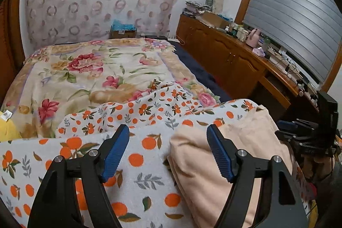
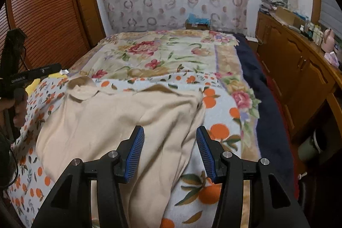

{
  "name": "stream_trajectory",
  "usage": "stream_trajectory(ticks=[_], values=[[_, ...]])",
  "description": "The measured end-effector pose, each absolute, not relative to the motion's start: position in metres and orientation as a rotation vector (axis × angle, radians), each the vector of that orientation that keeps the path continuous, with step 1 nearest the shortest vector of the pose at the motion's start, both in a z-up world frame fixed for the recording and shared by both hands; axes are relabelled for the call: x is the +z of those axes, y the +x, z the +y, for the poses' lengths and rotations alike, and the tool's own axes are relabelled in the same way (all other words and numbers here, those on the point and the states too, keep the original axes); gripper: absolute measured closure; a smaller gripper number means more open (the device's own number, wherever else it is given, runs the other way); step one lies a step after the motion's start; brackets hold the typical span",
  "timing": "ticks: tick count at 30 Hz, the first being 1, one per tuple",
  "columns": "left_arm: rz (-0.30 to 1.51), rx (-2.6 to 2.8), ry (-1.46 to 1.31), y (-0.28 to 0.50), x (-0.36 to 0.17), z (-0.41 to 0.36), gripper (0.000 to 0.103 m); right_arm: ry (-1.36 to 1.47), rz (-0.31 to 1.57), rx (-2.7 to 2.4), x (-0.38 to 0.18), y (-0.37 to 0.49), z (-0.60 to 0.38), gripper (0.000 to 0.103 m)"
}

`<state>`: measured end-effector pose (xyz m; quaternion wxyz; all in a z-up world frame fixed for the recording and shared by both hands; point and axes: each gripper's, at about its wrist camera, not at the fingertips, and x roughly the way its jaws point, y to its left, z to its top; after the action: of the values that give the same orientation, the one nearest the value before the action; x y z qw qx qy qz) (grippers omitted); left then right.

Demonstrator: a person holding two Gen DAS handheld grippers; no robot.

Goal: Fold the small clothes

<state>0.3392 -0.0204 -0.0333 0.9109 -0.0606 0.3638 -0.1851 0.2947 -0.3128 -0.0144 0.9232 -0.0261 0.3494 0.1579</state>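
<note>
A pale peach garment (image 2: 111,121) lies crumpled on an orange-print blanket (image 2: 218,104) on the bed. In the left wrist view the garment (image 1: 230,142) fills the lower right, bunched in thick folds. My left gripper (image 1: 167,131) is open, its right finger over the garment's left edge and its left finger over the blanket (image 1: 136,164). My right gripper (image 2: 170,131) is open just above the garment's near right edge, holding nothing. The left gripper's body (image 2: 19,78) shows at the far left of the right wrist view, and the right gripper's body (image 1: 310,131) at the right of the left wrist view.
A floral quilt (image 2: 171,52) covers the far bed. A wooden cabinet (image 2: 299,69) with bottles and a pink jug (image 2: 328,41) runs along the right. Slatted wooden doors (image 2: 42,14) stand at left. A yellow item (image 1: 8,127) lies at the blanket's left edge.
</note>
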Motion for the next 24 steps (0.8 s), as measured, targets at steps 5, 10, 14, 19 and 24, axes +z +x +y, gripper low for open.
stream_trajectory(ticks=[5, 10, 14, 19, 24], values=[[0.822, -0.41, -0.096, 0.329, -0.052, -0.025, 0.027, -0.014, 0.765, 0.325, -0.015, 0.304, -0.317, 0.044], [0.923, -0.432, -0.047, 0.326, -0.084, -0.045, 0.027, 0.039, 0.8, 0.343, -0.02, 0.318, -0.319, 0.037], [0.906, -0.428, 0.01, 0.322, -0.085, -0.058, 0.027, 0.037, 0.788, 0.362, -0.02, 0.318, -0.314, 0.036], [0.909, -0.505, -0.005, 0.323, -0.085, -0.065, 0.069, 0.017, 0.783, 0.44, -0.023, 0.315, -0.303, 0.066], [0.922, -0.56, -0.082, 0.323, -0.075, -0.058, 0.093, -0.023, 0.751, 0.492, -0.018, 0.307, -0.304, 0.087]])
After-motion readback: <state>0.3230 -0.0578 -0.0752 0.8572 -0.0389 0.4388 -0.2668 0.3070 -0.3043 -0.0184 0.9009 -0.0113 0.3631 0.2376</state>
